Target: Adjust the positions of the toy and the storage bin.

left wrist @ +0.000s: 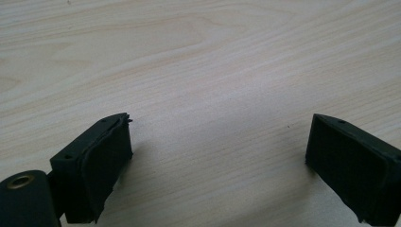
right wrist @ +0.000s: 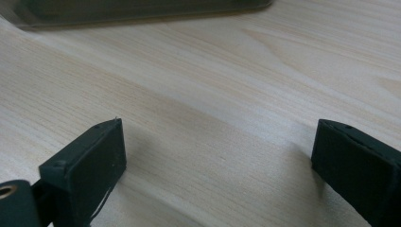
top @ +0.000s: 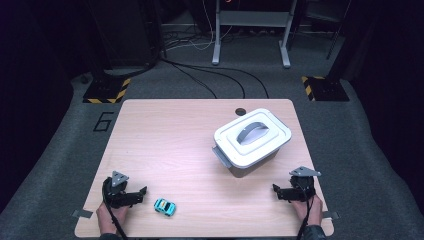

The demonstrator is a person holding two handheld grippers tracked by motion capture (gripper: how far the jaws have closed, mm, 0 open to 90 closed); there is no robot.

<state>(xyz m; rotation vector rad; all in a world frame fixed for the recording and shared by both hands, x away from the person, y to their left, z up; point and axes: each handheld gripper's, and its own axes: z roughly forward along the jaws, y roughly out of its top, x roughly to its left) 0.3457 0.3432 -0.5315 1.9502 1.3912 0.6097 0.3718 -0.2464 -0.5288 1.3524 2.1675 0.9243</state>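
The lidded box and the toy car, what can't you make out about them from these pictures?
- Storage box, high view: its white lid is on, so the contents are hidden.
- Same box, right gripper view: a blurred dark strip, cut off by the top edge.
- Toy car, high view: too small to tell its make or details.
- Left gripper and right gripper: open, with bare table between the jaws.

One readable mark here: a dark figure "6" (top: 103, 121) on the grey floor, just off the far-left corner of the wooden table (top: 165, 145).
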